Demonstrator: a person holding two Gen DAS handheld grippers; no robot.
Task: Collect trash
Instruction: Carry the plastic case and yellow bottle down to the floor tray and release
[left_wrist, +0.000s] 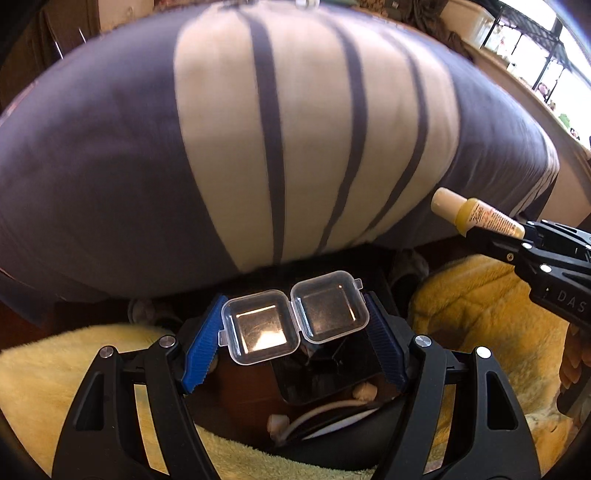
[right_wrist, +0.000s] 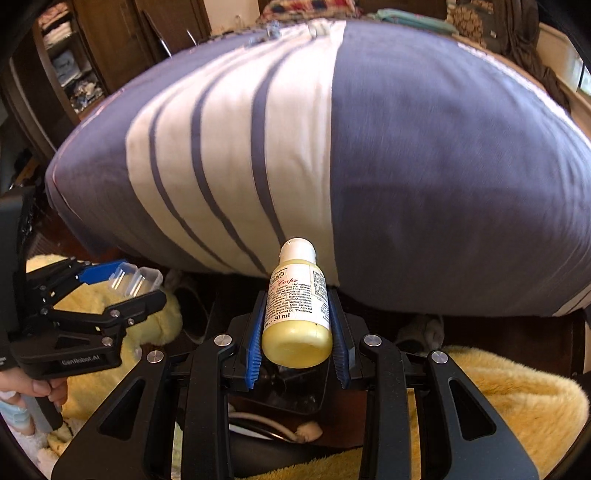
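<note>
Right now L gripper (left_wrist: 295, 334) has its blue fingers (left_wrist: 201, 349) spread fairly wide, clamped on both sides of an open clear hinged plastic case (left_wrist: 293, 319), lid flat beside base. R gripper (right_wrist: 297, 332) fingers (right_wrist: 255, 347) are closer together, pinching a small yellow lotion bottle (right_wrist: 297, 314), white cap pointing away from the camera. Both are held above a dark bin (left_wrist: 325, 384) w/ white cord inside. Yellow fluffy blanket (right_wrist: 498, 387) on either side; blue-and-white striped bed cover (left_wrist: 295, 129) beyond.
</note>
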